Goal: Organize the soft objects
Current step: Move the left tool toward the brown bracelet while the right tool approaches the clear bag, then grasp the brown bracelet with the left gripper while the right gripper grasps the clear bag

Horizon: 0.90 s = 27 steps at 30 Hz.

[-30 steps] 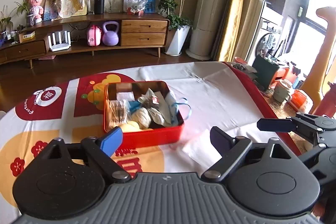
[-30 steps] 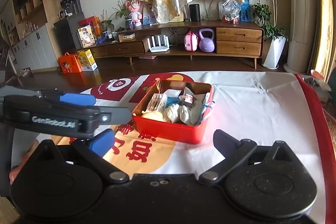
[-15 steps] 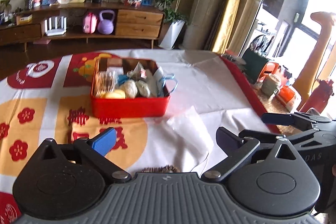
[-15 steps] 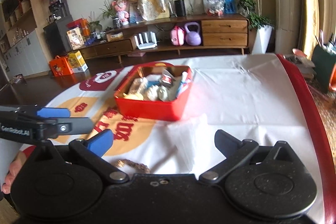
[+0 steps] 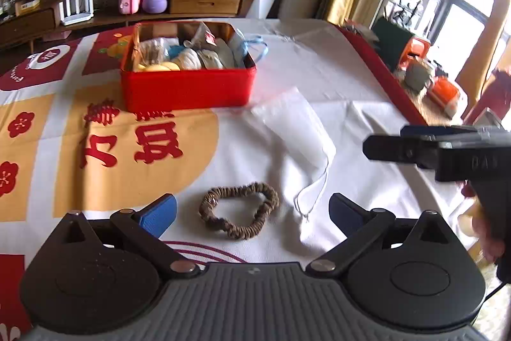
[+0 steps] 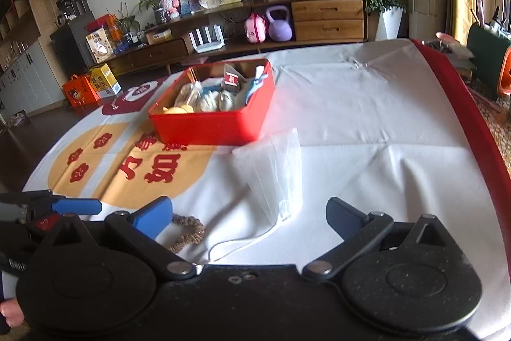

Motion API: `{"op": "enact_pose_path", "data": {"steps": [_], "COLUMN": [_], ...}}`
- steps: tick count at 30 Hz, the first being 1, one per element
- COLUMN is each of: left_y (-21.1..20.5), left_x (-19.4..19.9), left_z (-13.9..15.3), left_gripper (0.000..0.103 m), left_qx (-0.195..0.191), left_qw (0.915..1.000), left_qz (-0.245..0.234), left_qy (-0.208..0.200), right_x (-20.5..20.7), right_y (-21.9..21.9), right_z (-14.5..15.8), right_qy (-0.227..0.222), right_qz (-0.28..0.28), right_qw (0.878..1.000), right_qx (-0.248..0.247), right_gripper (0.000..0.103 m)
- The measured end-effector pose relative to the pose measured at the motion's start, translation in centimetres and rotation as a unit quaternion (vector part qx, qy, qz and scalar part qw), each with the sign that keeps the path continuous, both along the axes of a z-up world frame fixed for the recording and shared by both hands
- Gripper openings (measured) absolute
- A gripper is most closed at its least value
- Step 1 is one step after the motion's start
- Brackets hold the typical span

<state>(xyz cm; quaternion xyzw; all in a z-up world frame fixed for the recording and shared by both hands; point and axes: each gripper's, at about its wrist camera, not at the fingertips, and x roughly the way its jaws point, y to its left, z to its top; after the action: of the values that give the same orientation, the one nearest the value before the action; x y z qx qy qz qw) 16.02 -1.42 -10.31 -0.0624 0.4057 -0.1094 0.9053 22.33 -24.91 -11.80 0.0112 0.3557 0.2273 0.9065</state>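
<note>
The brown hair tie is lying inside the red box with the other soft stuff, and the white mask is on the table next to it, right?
Not quite. The brown hair tie is not inside the red box; it lies on the tablecloth, between the open fingers of the left claw, as the left wrist view shows. The white mask does lie on the table beside it.

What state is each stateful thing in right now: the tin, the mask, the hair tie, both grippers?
red tin: lidless, already full of soft items.
white face mask: flat on the tablecloth, outside the tin, ear loop trailing.
brown scrunchie: on the cloth, ungripped, lying between the open fingers.
left gripper: open, empty.
right gripper: open, empty, over the mask's near end.
</note>
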Motion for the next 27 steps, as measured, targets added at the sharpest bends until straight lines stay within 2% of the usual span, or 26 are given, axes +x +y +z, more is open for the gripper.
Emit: {"op": "enact_pose_path", "data": {"steps": [13,23,27], "left_y": [-0.3,-1.1,-1.1], "left_x": [1.1,1.5,1.6], "left_z": [-4.1,-6.1,-6.4], "left_gripper": [0.102,0.101,0.097], "left_qx": [0.038,0.061,0.067], "left_qw": [0.9991,0.9980,0.9975], "left_qz": [0.017,0.014,0.017], "left_qy": [-0.003,-0.006,-0.014], "right_x": [2.8,6.2,7.2], "right_y": [0.6,2.0,2.5], "right_z": [-2.9,-4.5,-5.1], "right_qy": [0.024,0.030,0.030], "right_qz": [-0.003,0.008,0.010], "right_qw": [0.999,0.997,0.997], "right_qx": [-0.028,-0.064,-0.075], "right_gripper": [0.099,0.086,0.082]}}
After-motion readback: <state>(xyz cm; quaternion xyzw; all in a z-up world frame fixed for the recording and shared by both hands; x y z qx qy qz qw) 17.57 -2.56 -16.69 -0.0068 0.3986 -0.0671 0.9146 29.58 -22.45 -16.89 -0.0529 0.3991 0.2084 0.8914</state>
